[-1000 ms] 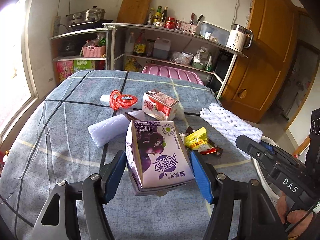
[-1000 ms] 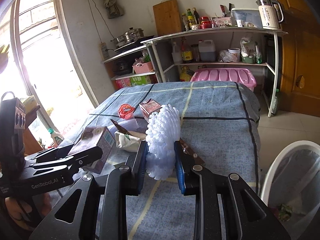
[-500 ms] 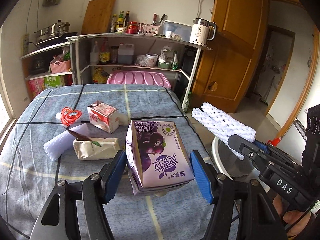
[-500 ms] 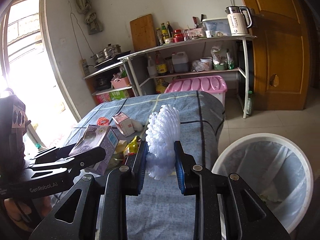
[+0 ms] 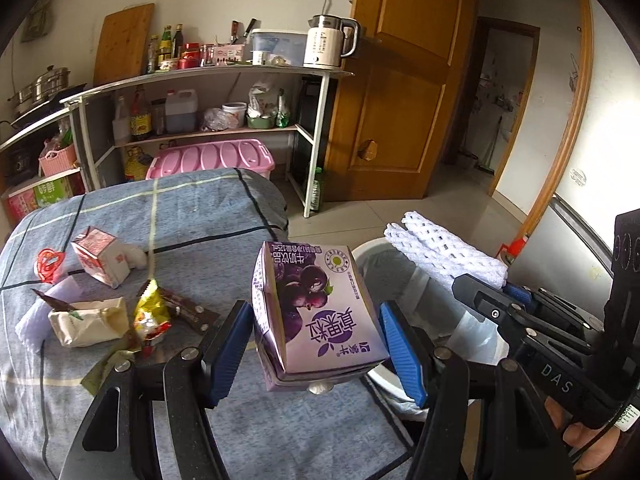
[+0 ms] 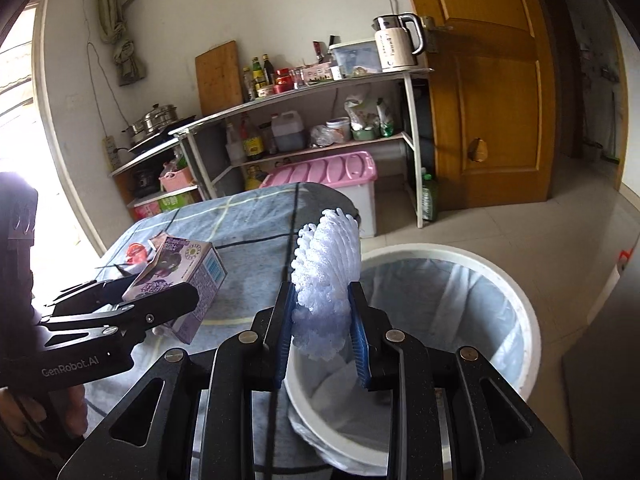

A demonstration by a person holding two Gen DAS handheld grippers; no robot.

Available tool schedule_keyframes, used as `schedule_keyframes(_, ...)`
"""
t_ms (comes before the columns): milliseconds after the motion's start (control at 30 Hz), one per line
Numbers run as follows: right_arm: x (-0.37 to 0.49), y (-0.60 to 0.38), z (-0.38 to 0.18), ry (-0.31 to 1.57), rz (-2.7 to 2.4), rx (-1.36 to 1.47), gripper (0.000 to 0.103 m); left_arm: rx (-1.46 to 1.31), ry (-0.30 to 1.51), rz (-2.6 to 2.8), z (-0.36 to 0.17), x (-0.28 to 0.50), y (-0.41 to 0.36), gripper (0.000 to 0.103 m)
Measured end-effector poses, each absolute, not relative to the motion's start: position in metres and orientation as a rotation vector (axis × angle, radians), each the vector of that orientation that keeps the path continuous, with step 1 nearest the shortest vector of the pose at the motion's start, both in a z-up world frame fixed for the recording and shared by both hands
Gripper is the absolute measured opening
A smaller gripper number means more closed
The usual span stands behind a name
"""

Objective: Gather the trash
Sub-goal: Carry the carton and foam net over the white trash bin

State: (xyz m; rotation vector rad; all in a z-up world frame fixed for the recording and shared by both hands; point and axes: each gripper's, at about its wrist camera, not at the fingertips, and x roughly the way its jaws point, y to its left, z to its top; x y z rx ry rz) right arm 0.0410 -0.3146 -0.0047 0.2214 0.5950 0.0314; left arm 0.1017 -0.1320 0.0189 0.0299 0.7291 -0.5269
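Note:
My left gripper (image 5: 316, 332) is shut on a purple grape milk carton (image 5: 316, 308), held above the table's right edge; the same carton (image 6: 180, 280) shows at the left of the right wrist view. A white foam fruit net (image 6: 326, 280) stands upright between the blue pads of my right gripper (image 6: 322, 332), which is shut on it over the near rim of the white bin (image 6: 516, 308). From the left wrist view the net (image 5: 444, 252) hangs over that lined bin (image 5: 368, 248). On the blue checked tablecloth (image 5: 192, 216) lie a red-and-white carton (image 5: 100, 260), a yellow snack wrapper (image 5: 150, 312), a beige pouch (image 5: 88, 320) and red plastic lids (image 5: 50, 264).
Behind the table stands a metal shelf rack (image 5: 224, 76) with bottles, a kettle (image 5: 328, 42) and a pink-lidded box (image 5: 212, 158). A wooden door (image 5: 404, 80) stands to the right, with tiled floor (image 6: 540, 224) around the bin. A person's hand (image 5: 588, 440) holds the right gripper's handle.
Both grippers have swung to the right with their loads, away from the middle of the table. The bin has come into view under the foam net and beside the carton.

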Motion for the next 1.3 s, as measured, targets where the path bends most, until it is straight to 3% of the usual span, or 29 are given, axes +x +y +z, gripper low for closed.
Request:
schedule_keyframes(433, 0.033, -0.364, -0.032, 0.678, -0.088, 0.222, 0.027, 0.092, 0.786, -0.621, -0.002, 0.107, -0.205, 0.066)
schedule_keyframes(700, 0.027, -0.369, -0.033, 0.659, -0.078, 0.248, 0.027, 0.078, 0.776, -0.556, 0.000, 0.111, -0.187, 0.063)
schedule_keyframes(933, 0.028, -0.360, -0.035, 0.664, -0.053, 0.252, 0.027, 0.068, 0.847, -0.510, -0.022, 0.115, -0.166, 0.076)
schedule_keyframes(1200, 0.028, -0.357, -0.034, 0.666, -0.049, 0.245, 0.027, 0.122, 0.896, -0.519, -0.045, 0.115, -0.177, 0.076)
schedule_keyframes(1233, 0.028, -0.357, -0.035, 0.665, -0.049, 0.244, 0.027, 0.126, 0.900, -0.515, -0.046, 0.116, -0.177, 0.073)
schedule_keyframes(1267, 0.028, -0.357, -0.034, 0.664, -0.049, 0.245, 0.027, 0.127, 0.900, -0.522, -0.046, 0.116, -0.177, 0.060)
schedule_keyframes(1300, 0.028, -0.358, -0.034, 0.663, -0.050, 0.246, 0.027, 0.124, 0.898, -0.519, -0.045, 0.116, -0.177, 0.061)
